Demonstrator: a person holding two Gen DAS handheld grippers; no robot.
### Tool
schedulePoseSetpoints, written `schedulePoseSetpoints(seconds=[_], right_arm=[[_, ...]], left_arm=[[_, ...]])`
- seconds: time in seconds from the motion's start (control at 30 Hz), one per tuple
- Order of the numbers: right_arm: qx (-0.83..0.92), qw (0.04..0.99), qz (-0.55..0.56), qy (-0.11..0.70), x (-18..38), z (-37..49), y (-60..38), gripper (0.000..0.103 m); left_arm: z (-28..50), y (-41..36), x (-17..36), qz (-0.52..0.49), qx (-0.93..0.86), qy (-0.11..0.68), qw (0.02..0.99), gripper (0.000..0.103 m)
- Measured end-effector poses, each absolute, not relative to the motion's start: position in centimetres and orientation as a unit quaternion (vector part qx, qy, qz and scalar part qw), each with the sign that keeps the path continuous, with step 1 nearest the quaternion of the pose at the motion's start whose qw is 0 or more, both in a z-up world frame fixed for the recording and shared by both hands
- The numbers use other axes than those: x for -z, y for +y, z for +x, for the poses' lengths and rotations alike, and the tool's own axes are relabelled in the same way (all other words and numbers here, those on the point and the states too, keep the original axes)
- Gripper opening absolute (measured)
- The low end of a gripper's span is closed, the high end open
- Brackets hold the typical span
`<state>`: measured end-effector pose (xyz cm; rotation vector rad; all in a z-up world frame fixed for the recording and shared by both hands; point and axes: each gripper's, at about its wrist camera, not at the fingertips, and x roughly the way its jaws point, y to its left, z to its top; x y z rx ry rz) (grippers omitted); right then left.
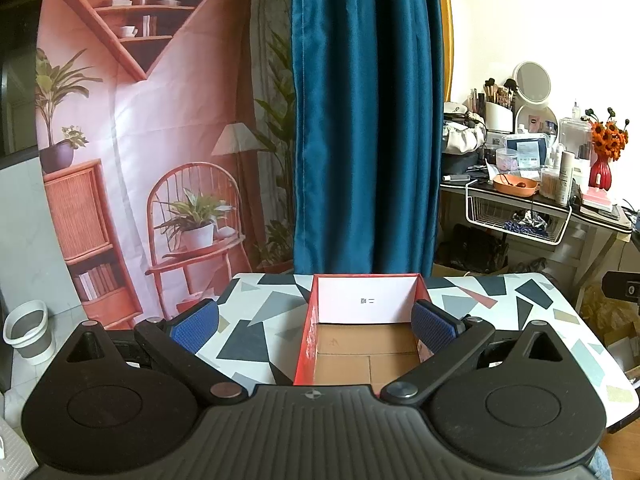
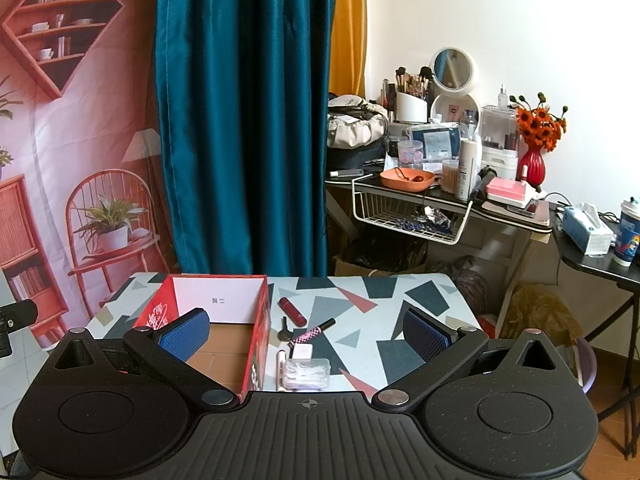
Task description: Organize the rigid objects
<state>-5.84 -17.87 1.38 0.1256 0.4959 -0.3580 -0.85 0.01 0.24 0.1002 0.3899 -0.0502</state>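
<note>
Nearest the right gripper (image 2: 306,334), whose jaws stood wide apart and held nothing, a clear plastic case (image 2: 306,373) lay on the patterned worktop (image 2: 420,300) just ahead of the gripper's body and a little left of its centre line, with a slim white stick (image 2: 281,366) alongside it next to the box wall. Just beyond sat a small white block (image 2: 303,351), then a pink checkered pen (image 2: 312,333) lying slantwise with its dark tip toward the far right, a key (image 2: 285,330) pointing away from the camera, and farthest a dark red lipstick tube (image 2: 292,311) angled from far left to near right. All of these lay between the gripper's fingers in that view, in a cluster just right of the red cardboard box (image 2: 256,340), which was open and showed only its bare brown floor. The left gripper (image 1: 316,326) was likewise spread wide and empty, looking straight into the box, with none of the small items in its view. I judged the right gripper the nearer to the cluster, and the coming carry would run leftward over the box's right wall.
</note>
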Motion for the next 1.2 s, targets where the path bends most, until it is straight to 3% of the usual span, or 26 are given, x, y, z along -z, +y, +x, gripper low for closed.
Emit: schedulePoseSetpoints(seconds=[1.2], right_arm=[[0.162,0.954,0.068,0.242,0.3,-5.3,-17.8,0.103]], left_arm=[[0.5,0.2,0.6,0.054,0.032,0.185,0.981,0.103]])
